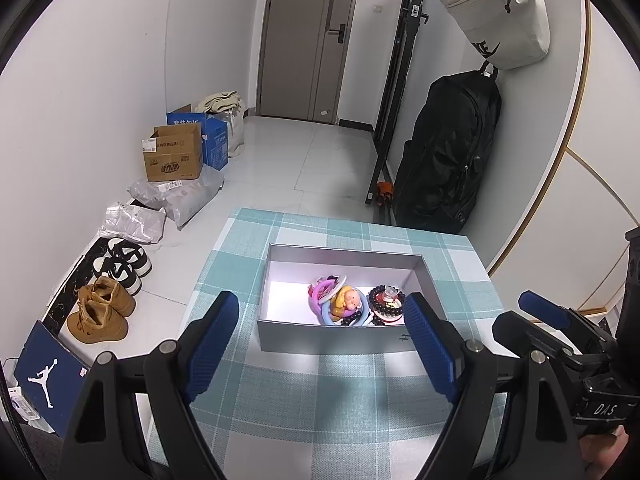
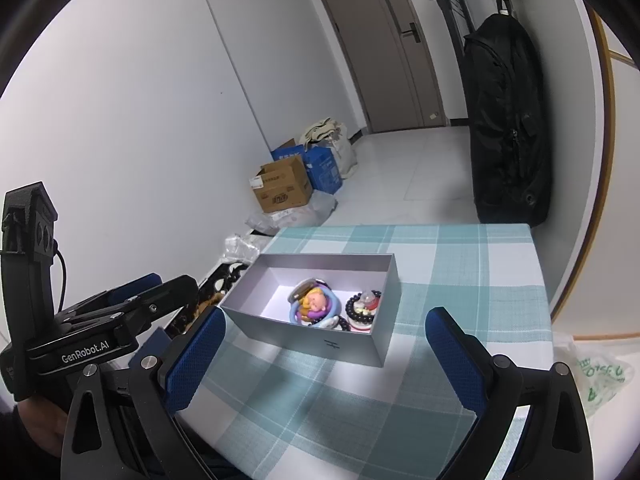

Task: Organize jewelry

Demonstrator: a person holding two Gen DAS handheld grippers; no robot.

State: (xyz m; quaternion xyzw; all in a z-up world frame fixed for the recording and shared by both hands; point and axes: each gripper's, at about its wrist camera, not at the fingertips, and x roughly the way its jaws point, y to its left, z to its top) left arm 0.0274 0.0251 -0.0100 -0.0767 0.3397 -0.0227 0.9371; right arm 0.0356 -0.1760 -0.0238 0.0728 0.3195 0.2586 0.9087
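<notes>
Inside the box (image 1: 344, 256), tangled jewelry (image 1: 340, 304) blurs together; both claws (image 1: 320, 312) (image 2: 324, 324) gape empty.

Home entryway: front door (image 1: 304, 40), shoes (image 1: 108, 296), cardboard boxes (image 1: 174, 156), hanging backpack (image 1: 448, 152).

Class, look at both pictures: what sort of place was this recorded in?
Probably a home entryway: a closed grey-brown door, tan suede boots on the white tiled floor by the wall, and a black backpack hanging from a wall hook.

Even, cool indoor light, perhaps overhead; glare inside the box (image 1: 344, 258); strong fisheye curvature, dark corners.
</notes>
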